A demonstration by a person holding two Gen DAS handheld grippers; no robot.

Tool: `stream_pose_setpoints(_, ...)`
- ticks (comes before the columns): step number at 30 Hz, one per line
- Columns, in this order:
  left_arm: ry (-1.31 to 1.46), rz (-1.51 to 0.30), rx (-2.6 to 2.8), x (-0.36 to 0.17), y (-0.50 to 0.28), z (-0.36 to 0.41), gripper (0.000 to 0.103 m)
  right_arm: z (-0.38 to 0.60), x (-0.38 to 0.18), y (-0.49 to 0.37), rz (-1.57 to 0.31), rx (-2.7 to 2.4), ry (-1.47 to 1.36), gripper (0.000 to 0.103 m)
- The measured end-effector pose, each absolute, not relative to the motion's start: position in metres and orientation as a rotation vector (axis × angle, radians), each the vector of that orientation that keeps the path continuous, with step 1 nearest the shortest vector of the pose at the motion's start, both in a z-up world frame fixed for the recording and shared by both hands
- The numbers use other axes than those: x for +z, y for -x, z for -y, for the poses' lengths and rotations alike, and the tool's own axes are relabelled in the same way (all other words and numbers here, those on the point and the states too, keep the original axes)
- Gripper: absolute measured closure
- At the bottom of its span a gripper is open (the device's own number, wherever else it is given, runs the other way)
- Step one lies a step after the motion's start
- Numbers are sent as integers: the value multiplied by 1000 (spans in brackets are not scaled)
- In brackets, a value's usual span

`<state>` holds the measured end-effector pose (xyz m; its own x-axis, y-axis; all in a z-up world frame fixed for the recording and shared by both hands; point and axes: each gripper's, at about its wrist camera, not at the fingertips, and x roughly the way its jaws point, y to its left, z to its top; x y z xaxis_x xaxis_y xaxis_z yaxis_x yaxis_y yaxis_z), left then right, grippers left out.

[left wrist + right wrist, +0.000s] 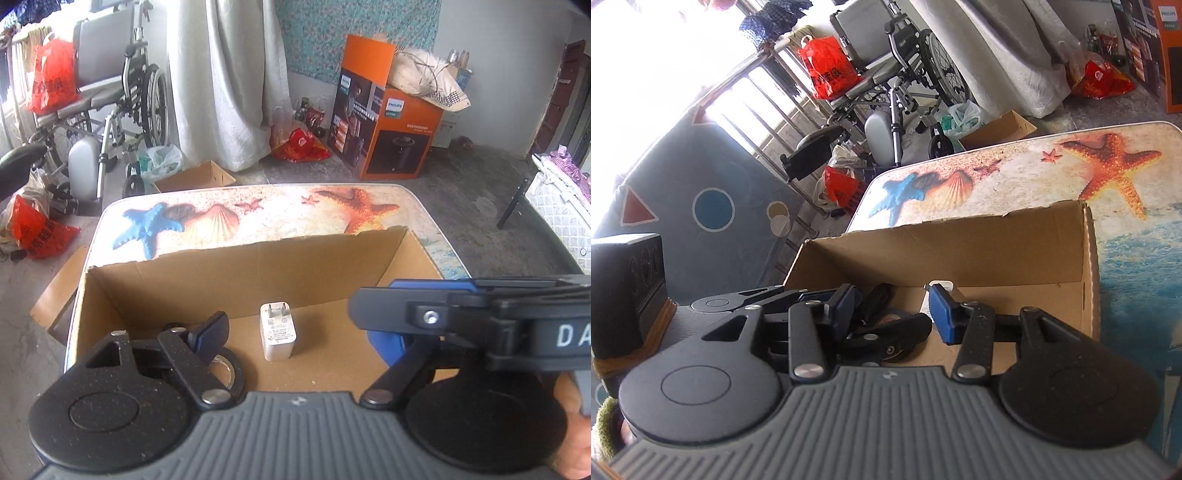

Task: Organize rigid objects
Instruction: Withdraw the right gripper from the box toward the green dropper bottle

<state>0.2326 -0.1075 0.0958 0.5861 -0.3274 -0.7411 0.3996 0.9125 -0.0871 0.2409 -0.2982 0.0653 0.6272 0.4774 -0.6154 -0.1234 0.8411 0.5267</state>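
An open cardboard box (pixel 236 266) stands on a table with a starfish-print cover (pixel 266 210). A white plug charger (pixel 277 331) lies on the box floor. A dark tape roll (pixel 231 365) lies by my left gripper's left finger. My left gripper (pixel 295 328) is open and empty over the box, with the charger between its fingers. The right gripper crosses this view, hiding the left gripper's right finger. In the right wrist view my right gripper (pixel 892 308) is open and empty over the same box (pixel 979 251), above the left gripper and the tape roll (pixel 897 352).
A wheelchair (pixel 110 96) with a red bag (pixel 51 81) stands at the back left. An orange appliance box (pixel 384 125) stands behind the table. A small cardboard box (pixel 195 177) and bags lie on the floor. A black box (pixel 626 288) is at my right gripper's left.
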Motion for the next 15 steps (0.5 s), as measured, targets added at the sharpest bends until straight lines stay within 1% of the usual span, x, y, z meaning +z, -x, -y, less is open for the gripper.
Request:
stream_pose_setpoints(4, -93, -758, -424, 118, -187, 88, 15, 312, 107, -169, -665, 376, -456, 56)
stream_pose_setpoints(8, -94, -699, -451, 123, -134, 68, 11, 316, 128, -101, -540, 371, -456, 53)
stream_pose_setpoints(10, -109, -685, -471, 117, -110, 63, 8, 313, 129, -72, -513, 375, -462, 52)
stream_pose_setpoints(15, -149, -706, -476, 83, -64, 58, 8, 294, 106, -18, -523, 370, -481, 50)
